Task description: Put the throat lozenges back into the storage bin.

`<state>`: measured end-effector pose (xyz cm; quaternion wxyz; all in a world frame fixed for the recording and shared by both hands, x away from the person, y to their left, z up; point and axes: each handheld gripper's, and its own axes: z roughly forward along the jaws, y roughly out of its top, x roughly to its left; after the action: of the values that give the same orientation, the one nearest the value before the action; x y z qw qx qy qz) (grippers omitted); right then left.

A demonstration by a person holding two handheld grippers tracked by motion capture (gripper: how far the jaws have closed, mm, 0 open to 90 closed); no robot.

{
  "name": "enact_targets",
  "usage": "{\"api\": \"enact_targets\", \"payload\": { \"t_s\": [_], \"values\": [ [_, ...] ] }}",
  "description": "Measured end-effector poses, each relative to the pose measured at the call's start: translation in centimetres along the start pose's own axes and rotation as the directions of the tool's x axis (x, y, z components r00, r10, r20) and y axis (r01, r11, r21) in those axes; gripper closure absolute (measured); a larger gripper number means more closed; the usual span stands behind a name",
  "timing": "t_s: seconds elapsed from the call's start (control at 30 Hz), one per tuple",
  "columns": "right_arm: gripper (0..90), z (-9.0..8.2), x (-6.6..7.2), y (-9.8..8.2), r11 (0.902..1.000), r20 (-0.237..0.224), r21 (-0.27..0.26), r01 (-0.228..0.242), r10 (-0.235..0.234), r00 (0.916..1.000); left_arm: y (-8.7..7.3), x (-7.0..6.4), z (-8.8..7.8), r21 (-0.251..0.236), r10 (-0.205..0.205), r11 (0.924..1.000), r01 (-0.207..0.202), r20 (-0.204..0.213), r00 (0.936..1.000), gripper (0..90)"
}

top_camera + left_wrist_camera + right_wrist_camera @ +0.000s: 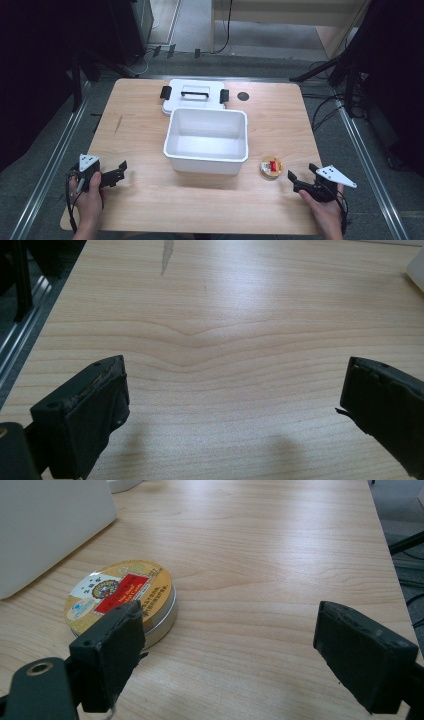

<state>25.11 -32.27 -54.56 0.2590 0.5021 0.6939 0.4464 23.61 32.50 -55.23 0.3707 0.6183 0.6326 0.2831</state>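
A white open bin (206, 140) stands mid-table, its lid (194, 95) with black clasps lying flat behind it. A small round tin (271, 168) with a yellow and red label rests on the wood right of the bin; in the right gripper view the tin (122, 600) lies just beyond the left jaw. My right gripper (301, 177) (227, 655) is open near the front right, a short way right of the tin, with nothing between its jaws. My left gripper (120, 172) (232, 400) is open at the front left over bare wood.
A dark round hole (243, 96) sits in the table top right of the lid. The bin's white wall (45, 525) rises at the upper left of the right gripper view. Metal rails (50, 165) run along both table sides, with black stands and cables beyond.
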Motion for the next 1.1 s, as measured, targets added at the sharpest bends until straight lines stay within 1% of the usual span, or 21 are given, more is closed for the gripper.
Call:
{"api": "enact_targets", "payload": {
  "t_s": [0.13, 0.23, 0.3, 0.37, 0.43, 0.5, 0.53, 0.57, 0.63, 0.7, 0.73, 0.77, 0.8, 0.83, 0.9, 0.93, 1.0, 1.03, 1.1],
  "values": [
    [13.3, 0.0, 0.1, 0.0, 1.0, 0.003, 0.007, 0.0, 0.0, 1.0, 0.0, 0.0, 0.0, -0.008, -0.006, 0.9999, 0.006, 0.005, 1.0, 0.0],
    [13.4, 0.1, 0.1, 0.0, 1.0, 0.003, 0.007, 0.002, -0.002, 1.0, 0.0, 0.0, 0.0, -0.008, -0.002, 1.0, 0.002, 0.004, 1.0, 0.0],
    [13.3, 0.1, 0.0, 0.1, 0.9998, -0.004, 0.017, 0.004, -0.004, 1.0, 0.0, 0.0, 0.0, -0.007, -0.003, 1.0, 0.003, 0.007, 1.0, 0.0],
    [13.4, 0.3, -0.1, 0.2, 0.9988, -0.022, 0.048, 0.005, -0.004, 0.9998, 0.0, 0.0, 0.0, -0.001, 0.001, 1.0, -0.001, 0.004, 1.0, 0.0],
    [13.7, 0.5, -0.1, 0.5, 0.9962, -0.026, 0.085, 0.021, -0.019, 0.9995, 0.0, 0.0, 0.0, -0.003, 0.002, 1.0, -0.002, 0.002, 1.0, 0.0],
    [13.7, 0.7, 0.1, 0.9, 0.9897, -0.031, 0.134, 0.051, -0.047, 0.9984, 0.0, 0.0, 0.0, -0.007, -0.003, 1.0, 0.003, 0.003, 1.0, 0.0],
    [13.7, 0.9, 0.2, 1.3, 0.9814, -0.047, 0.177, 0.073, -0.066, 0.9967, 0.0, 0.0, 0.0, -0.01, -0.004, 0.9999, 0.004, 0.005, 1.0, 0.0],
    [13.7, 0.9, 0.2, 1.3, 0.9814, -0.047, 0.177, 0.073, -0.066, 0.9967, 0.0, 0.0, 0.0, -0.01, -0.005, 0.9999, 0.005, 0.006, 1.0, 0.0],
    [13.8, 0.9, 0.4, 1.8, 0.9725, -0.068, 0.212, 0.098, -0.085, 0.9941, 0.0, 0.0, 0.0, -0.009, -0.004, 1.0, 0.004, 0.007, 1.0, 0.0],
    [13.8, 1.1, 0.7, 2.4, 0.9602, -0.085, 0.251, 0.123, -0.105, 0.9908, 0.0, 0.0, 0.0, -0.01, -0.005, 0.9999, 0.005, 0.007, 1.0, 0.0],
    [13.9, 1.2, 1.0, 3.1, 0.9431, -0.099, 0.292, 0.158, -0.135, 0.9859, 0.0, 0.0, 0.0, -0.009, -0.005, 0.9999, 0.005, 0.008, 1.0, 0.0],
    [13.9, 1.2, 1.0, 3.1, 0.9431, -0.099, 0.292, 0.158, -0.135, 0.9859, 0.0, 0.0, 0.0, -0.009, -0.006, 0.9999, 0.006, 0.009, 0.9999, 0.0],
    [13.9, 1.3, 1.3, 3.8, 0.9203, -0.113, 0.34, 0.194, -0.165, 0.9798, 0.0, 0.0, 0.0, -0.009, -0.006, 0.9999, 0.007, 0.009, 0.9999, 0.0],
    [13.9, 1.3, 1.3, 3.8, 0.9203, -0.113, 0.34, 0.194, -0.165, 0.9798, 0.0, 0.1, -0.1, -0.005, -0.004, 1.0, 0.004, 0.01, 0.9999, 0.0],
    [13.9, 1.5, 1.6, 4.6, 0.8952, -0.136, 0.383, 0.227, -0.189, 0.9726, 0.0, 0.1, -0.1, -0.005, -0.004, 1.0, 0.004, 0.01, 0.9999, 0.0],
    [13.9, 1.7, 1.7, 4.9, 0.8806, -0.15, 0.4, 0.254, -0.211, 0.966, 0.0, 0.0, 0.0, -0.007, -0.004, 1.0, 0.004, 0.009, 0.9999, 0.0],
    [13.9, 1.9, 2.0, 5.6, 0.8575, -0.174, 0.425, 0.29, -0.237, 0.9558, 0.0, 0.1, 0.0, -0.007, -0.004, 1.0, 0.004, 0.01, 0.9999, 0.0],
    [14.0, 2.0, 2.2, 5.9, 0.8461, -0.187, 0.438, 0.304, -0.245, 0.9514, 0.0, 0.1, 0.0, -0.007, -0.004, 1.0, 0.004, 0.01, 0.9999, 0.0],
    [14.0, 2.4, 2.6, 6.5, 0.8197, -0.211, 0.467, 0.331, -0.261, 0.9421, 0.0, 0.1, 0.0, -0.007, -0.004, 1.0, 0.004, 0.011, 0.9999, 0.0]
  ]
}}
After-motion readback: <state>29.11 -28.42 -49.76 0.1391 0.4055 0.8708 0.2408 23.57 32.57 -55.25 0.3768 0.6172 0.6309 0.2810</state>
